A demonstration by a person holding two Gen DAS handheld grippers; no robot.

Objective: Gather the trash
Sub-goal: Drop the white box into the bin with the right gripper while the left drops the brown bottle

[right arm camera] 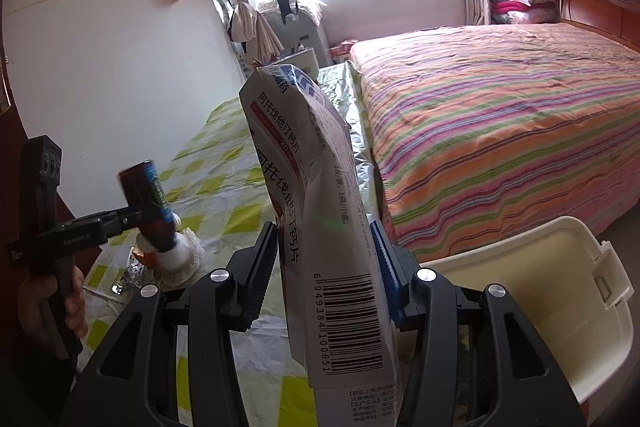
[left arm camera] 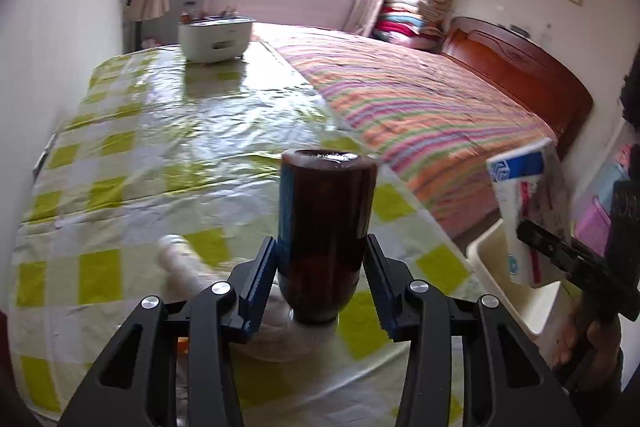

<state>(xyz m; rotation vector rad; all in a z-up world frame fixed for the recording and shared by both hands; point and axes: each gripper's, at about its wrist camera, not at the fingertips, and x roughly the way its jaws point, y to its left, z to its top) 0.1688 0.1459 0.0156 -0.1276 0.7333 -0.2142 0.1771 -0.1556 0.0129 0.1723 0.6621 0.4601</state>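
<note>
My left gripper (left arm camera: 320, 267) is shut on a dark brown bottle (left arm camera: 326, 223) with a blue label, held off the checked table (left arm camera: 120, 155) with its neck toward the camera. My right gripper (right arm camera: 324, 259) is shut on a flattened white medicine box (right arm camera: 336, 267) with a barcode, which stands upright between the pads. Below and to the right of it sits a cream plastic bin (right arm camera: 560, 307). In the left wrist view the right gripper (left arm camera: 536, 239) holds the box (left arm camera: 520, 195) above the bin (left arm camera: 516, 291). From the right wrist view, the left gripper (right arm camera: 132, 211) and bottle (right arm camera: 146, 199) hang over the table's left part.
A white lace-edged object (right arm camera: 180, 255), a foil wrapper (right arm camera: 130, 275) and something orange lie on the table near its front. A white appliance (left arm camera: 216, 39) stands at the far end. A striped bed (right arm camera: 500, 115) flanks the table on the right, a wall on the left.
</note>
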